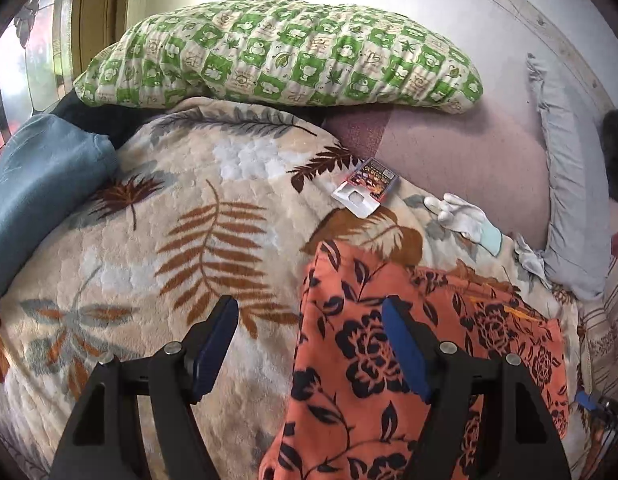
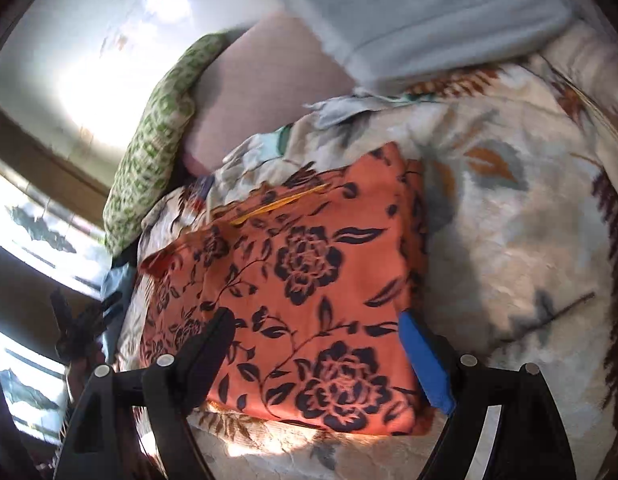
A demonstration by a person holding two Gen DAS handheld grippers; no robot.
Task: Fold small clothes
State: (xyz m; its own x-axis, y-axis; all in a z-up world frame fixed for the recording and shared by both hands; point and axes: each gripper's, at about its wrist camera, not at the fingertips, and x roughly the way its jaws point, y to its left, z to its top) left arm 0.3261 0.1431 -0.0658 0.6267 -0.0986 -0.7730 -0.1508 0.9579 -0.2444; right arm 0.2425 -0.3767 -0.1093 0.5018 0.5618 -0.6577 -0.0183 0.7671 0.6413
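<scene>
An orange garment (image 1: 349, 368) printed with dark roses lies folded into a rough rectangle on a cream blanket (image 1: 169, 240) with a leaf pattern. My left gripper (image 1: 309, 304) hangs open over the garment's left edge. Its right finger is above the cloth, its left finger above bare blanket, and nothing is held. In the right wrist view the same garment (image 2: 309, 260) lies flat, a yellow seam showing near its far edge. My right gripper (image 2: 315, 316) stands open just above its near half, and the pads press on nothing.
A green checked pillow (image 1: 277, 52) lies at the head of the bed, with a grey pillow (image 1: 569, 208) to its right. On the blanket are a white glove (image 1: 461, 212), a small card packet (image 1: 365, 186) and blue cloth (image 1: 41, 188). A window is at far left.
</scene>
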